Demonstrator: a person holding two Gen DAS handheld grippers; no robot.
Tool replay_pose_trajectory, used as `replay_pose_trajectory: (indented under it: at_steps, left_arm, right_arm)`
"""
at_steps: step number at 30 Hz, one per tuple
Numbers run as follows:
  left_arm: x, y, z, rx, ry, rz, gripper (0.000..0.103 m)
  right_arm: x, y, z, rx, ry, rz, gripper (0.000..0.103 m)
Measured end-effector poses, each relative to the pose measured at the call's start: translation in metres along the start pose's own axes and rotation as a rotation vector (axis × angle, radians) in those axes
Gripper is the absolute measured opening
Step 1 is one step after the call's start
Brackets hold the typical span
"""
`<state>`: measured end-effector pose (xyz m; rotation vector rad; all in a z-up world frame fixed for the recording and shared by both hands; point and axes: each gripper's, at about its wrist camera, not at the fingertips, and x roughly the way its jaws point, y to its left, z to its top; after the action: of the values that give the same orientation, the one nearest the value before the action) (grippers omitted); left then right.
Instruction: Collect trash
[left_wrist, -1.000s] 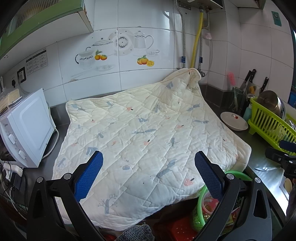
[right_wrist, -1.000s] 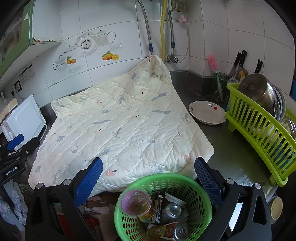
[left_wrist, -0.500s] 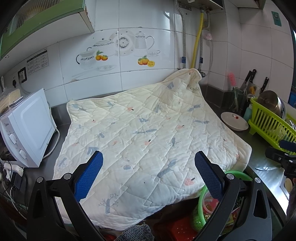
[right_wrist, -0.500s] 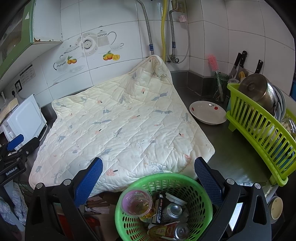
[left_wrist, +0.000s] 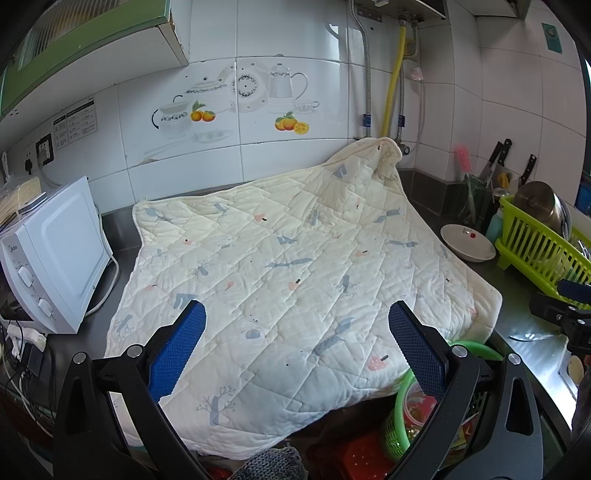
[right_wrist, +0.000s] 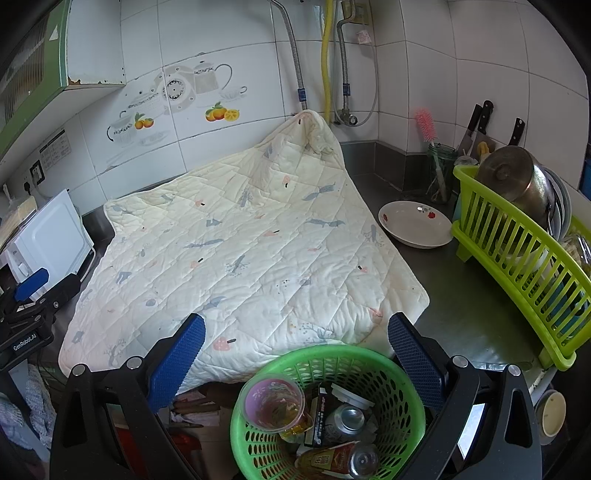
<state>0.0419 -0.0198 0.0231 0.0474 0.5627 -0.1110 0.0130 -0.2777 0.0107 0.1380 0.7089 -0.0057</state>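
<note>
— Round green plastic mesh basket (right_wrist: 327, 413) low at 6 o'clock in the right wrist view, just off the near edge of the dark steel worktop (right_wrist: 465, 302). Already loaded: clear plastic cup (right_wrist: 271, 400), silver drinks can (right_wrist: 345, 419), crushed printed packet (right_wrist: 332, 459).

— Right gripper (right_wrist: 295, 363)?

— Blue-padded fingers (right_wrist: 177, 363) spread wide, gripping nothing, straddling the basket rim. Left gripper (left_wrist: 295, 356) likewise: fingers (left_wrist: 177, 352) parted and empty, hovering above the cream quilted blanket (left_wrist: 295, 266) spread over the worktop.

— Any loose trash left?

— None visible on the blanket. Could be some underneath; impossible to tell.

— So the step in hand?

— Probably a last sweep. Best done by scanning toward 3 o'clock around the shallow white ceramic bowl (right_wrist: 413, 223) and the lime-green slatted dish rack (right_wrist: 517, 258), neither of them trash. If lifting the blanket, pinch one corner only and raise slowly. Keep the basket upright; cup leaning, likely to tip out.
</note>
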Motion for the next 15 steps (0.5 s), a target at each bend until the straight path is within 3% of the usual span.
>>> replay_pose_trajectory:
  at_steps: [15]
  left_arm:
    - [-0.0049, 0.0024, 0.0028, -0.006, -0.014, 0.012, 0.098]
  right_arm:
    - [-0.0029, 0.0024, 0.0032, -0.007, -0.01, 0.009, 0.096]
